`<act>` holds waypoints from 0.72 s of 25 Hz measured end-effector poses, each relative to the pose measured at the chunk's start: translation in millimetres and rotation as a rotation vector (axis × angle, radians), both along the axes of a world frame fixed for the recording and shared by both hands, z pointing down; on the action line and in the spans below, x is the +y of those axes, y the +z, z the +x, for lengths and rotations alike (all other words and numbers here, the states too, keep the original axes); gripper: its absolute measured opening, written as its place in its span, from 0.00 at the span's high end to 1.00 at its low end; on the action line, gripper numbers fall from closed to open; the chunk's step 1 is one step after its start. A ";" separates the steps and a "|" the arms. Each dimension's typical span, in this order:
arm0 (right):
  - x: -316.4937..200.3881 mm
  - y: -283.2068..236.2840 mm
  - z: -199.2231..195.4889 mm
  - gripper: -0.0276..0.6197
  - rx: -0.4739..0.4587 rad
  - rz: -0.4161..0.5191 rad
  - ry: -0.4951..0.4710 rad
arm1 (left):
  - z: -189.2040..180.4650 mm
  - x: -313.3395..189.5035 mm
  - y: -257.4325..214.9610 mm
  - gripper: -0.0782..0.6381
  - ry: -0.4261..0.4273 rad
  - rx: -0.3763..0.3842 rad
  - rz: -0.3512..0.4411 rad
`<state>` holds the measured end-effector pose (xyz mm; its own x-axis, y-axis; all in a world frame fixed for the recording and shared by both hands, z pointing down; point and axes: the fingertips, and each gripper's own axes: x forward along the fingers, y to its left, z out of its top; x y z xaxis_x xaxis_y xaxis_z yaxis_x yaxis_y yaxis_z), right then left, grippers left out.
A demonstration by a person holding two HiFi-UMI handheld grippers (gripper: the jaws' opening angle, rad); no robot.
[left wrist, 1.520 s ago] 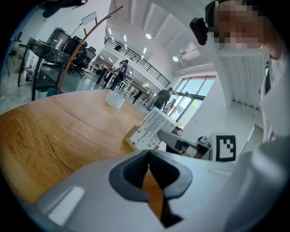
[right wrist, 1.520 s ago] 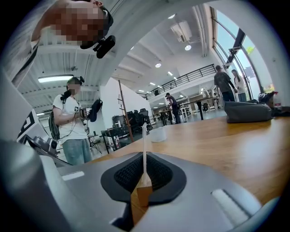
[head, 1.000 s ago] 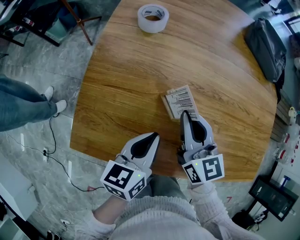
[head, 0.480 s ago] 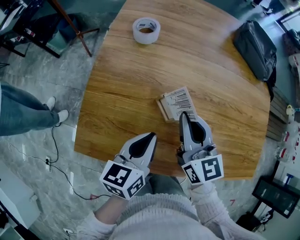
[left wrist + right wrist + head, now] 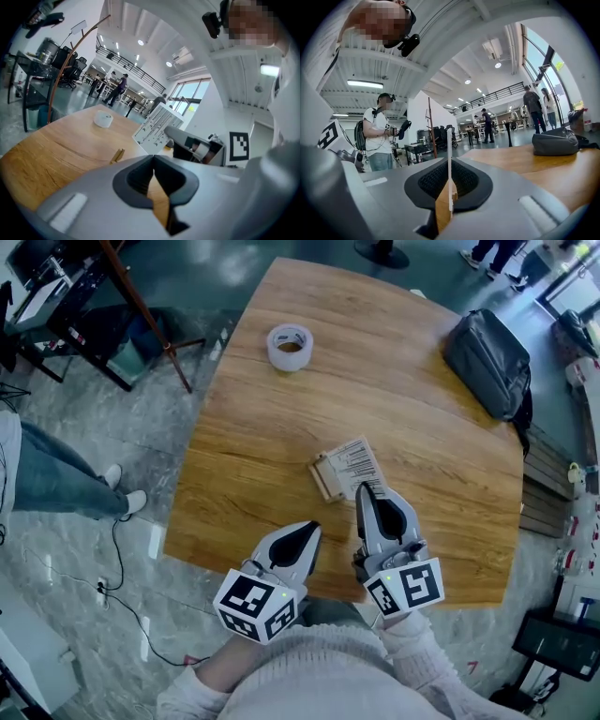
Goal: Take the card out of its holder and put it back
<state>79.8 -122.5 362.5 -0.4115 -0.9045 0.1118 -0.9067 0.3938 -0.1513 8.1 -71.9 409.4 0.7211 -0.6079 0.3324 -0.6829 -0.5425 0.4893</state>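
Since a second ago the viewpoint overhead has drawn back, so more of the table (image 5: 262, 456) shows; both grippers and the card (image 5: 354, 461) keep their places relative to one another.

Far ahead and left of all fingers lies a tape roll (image 5: 290, 346). On the left gripper (image 5: 310, 527) the fingers are closed together with nothing between them. Just ahead and left of the right fingertips lies the holder (image 5: 322, 478), a small flat tan piece on the wood-grain top. On the right gripper (image 5: 365, 489) the fingers are clamped on the card's near edge; the sheet stands edge-on between the ribbed black pads and appears tilted up off the table.

Handling, by judgement: white, printed with barcode lines, thin, light, smooth, fairly stiff yet bendable. Hold it by an edge margin, with modest force. Far right of the fingers sits a dark soft bag (image 5: 487, 362).
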 end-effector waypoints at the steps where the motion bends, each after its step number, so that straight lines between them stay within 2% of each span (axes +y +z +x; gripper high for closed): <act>1: 2.6 -3.0 1.3 0.95 -0.001 -0.001 0.001 | -0.7 1.1 -3.8 0.88 -0.001 0.000 0.004; 10: 28.7 -29.3 7.3 0.95 0.006 0.019 -0.010 | -12.0 9.2 -28.0 0.88 -0.027 0.005 0.045; 18: 44.7 -48.5 2.2 0.95 0.013 0.038 -0.064 | -6.8 10.8 -48.4 0.88 -0.018 0.020 0.089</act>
